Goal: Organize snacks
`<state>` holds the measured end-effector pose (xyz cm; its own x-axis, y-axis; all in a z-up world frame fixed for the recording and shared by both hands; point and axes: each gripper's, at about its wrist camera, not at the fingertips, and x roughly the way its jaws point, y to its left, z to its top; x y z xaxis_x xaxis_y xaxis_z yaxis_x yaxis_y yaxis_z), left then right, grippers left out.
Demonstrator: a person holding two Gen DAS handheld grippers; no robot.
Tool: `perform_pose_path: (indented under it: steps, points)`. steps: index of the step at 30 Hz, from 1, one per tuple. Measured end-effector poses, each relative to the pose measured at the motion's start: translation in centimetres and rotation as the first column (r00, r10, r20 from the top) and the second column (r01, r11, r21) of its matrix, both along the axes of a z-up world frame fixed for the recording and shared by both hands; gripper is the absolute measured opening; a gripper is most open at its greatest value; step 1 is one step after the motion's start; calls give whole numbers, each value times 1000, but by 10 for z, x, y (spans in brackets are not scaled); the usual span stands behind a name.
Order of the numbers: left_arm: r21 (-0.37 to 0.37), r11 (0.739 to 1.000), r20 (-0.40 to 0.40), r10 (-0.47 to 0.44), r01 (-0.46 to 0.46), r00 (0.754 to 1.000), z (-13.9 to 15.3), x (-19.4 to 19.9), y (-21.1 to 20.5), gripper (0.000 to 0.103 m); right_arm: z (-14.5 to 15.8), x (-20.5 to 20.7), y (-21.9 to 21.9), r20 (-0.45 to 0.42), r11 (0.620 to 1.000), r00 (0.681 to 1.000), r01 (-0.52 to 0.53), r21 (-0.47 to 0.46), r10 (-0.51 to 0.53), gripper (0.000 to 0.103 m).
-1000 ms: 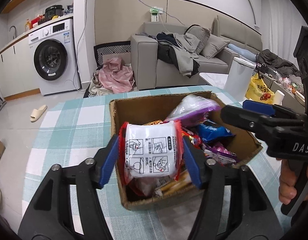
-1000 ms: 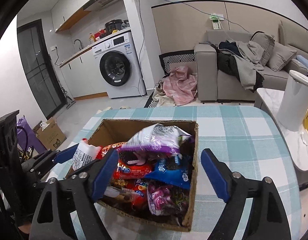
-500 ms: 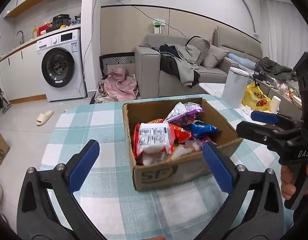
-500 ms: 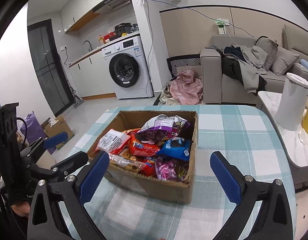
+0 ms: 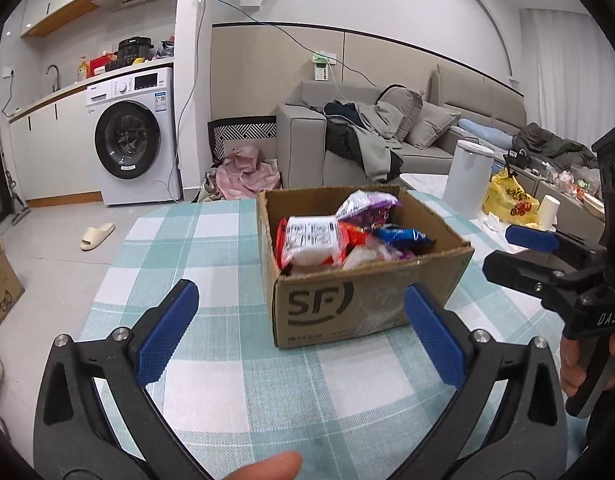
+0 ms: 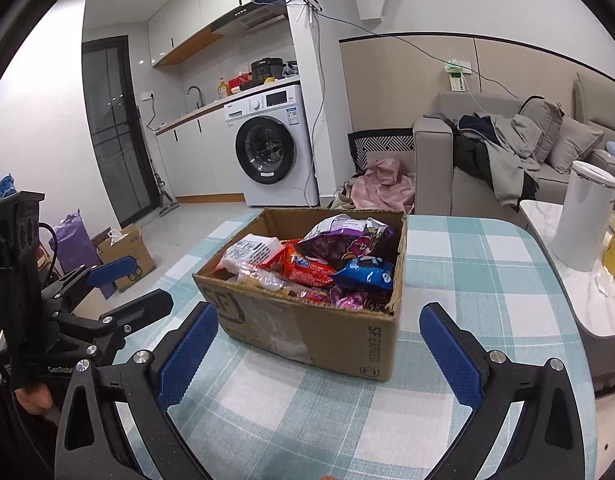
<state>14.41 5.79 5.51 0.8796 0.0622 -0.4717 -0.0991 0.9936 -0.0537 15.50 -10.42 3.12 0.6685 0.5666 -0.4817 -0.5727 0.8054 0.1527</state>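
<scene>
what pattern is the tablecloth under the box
Teal-and-white check tablecloth, clearest in the right wrist view.

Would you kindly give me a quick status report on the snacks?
Left gripper and right gripper open, empty. Snacks in cardboard box. Nothing in the way.

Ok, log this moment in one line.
left hand-held gripper open, empty | right hand-held gripper open, empty | snacks in cardboard box

One box [image 5: 359,304]; two grippers [image 5: 299,332] [image 6: 319,344].
</scene>
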Motion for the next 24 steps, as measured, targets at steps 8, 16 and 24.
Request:
perform_pose_path:
  steps: [8,16,24]
  points:
    - [-24,1000,9,8,-8,1000,-27,-10,2,103,-21,-23,-8,78,1000,997,-4,18,3,103]
    - [-3,1000,53,18,-18,998,-43,-21,1,103,-36,-33,-20,133,998,990,36,44,-42,103]
    - [4,1000,60,25,-25,998,-49,-22,1,103,-43,-35,-27,162,998,986,43,52,-51,103]
